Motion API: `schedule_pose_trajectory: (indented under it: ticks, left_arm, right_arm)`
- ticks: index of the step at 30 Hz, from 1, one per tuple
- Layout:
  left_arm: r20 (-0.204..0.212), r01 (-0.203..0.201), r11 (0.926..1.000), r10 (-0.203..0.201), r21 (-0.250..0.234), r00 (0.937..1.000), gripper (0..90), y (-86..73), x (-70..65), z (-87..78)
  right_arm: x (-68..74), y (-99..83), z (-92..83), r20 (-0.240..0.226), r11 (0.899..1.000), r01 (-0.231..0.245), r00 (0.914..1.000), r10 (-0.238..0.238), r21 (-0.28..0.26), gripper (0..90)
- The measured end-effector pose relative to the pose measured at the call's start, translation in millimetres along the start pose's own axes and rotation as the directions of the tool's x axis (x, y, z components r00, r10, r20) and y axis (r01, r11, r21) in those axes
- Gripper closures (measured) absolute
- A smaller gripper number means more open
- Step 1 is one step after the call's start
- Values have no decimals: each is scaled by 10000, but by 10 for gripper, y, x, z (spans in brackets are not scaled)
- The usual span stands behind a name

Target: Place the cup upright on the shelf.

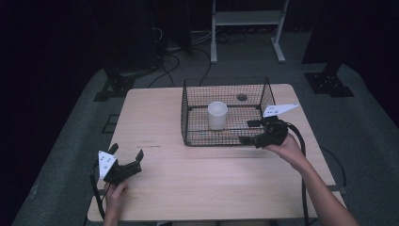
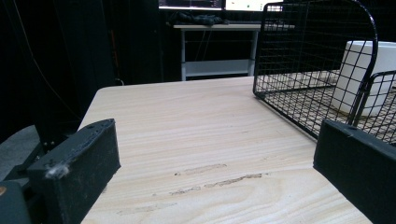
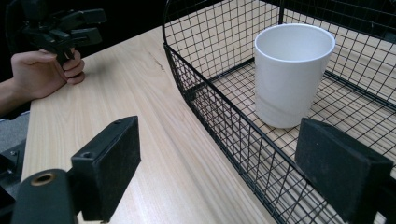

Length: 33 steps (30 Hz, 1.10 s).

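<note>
A black wire basket [image 1: 187,123] stands on the far middle of the wooden table [image 1: 207,183]. Inside it a white cup [image 1: 217,115] stands upright and empty. My right gripper [image 1: 247,132] is at the basket's near right corner, open. One jaw is outside the near wall [image 3: 219,126] and the other is over the basket floor, a little short of the cup [image 3: 292,70]; neither pad presses on anything. My left gripper [image 1: 126,153] rests low over the table's near left part, open with nothing between its jaws. From there the basket [image 2: 299,60] lies ahead to the right.
In the right gripper view the person's other hand [image 3: 39,72] rests on the table with the left gripper [image 3: 70,25]. Bare wood [image 2: 196,130] stretches between the left gripper and the basket. Beyond the table are a white shelf frame [image 1: 247,21], floor cables and dark stands.
</note>
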<state>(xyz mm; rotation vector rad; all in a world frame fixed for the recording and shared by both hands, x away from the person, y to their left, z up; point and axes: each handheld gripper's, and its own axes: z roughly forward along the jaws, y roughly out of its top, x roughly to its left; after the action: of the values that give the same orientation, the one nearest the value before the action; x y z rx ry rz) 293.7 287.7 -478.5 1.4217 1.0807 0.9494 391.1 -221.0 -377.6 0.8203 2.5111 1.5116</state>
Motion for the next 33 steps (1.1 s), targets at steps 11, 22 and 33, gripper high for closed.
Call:
schedule_pose_trajectory:
  ticks: [11,22,33]
  left_arm:
    - [-5,-70,10000,70,31,10000,0,0,-2,-1]
    - [-7,-54,10000,54,27,10000,0,0,0,-1]
    - [-13,-62,10000,62,25,10000,0,0,-2,-1]
  right_arm:
    - [49,-182,-140,118,9999,8,9999,-6,-107,133]
    - [134,-308,-198,160,9998,167,9997,-166,-88,134]
    - [183,-474,-250,225,9999,122,9997,-124,72,134]
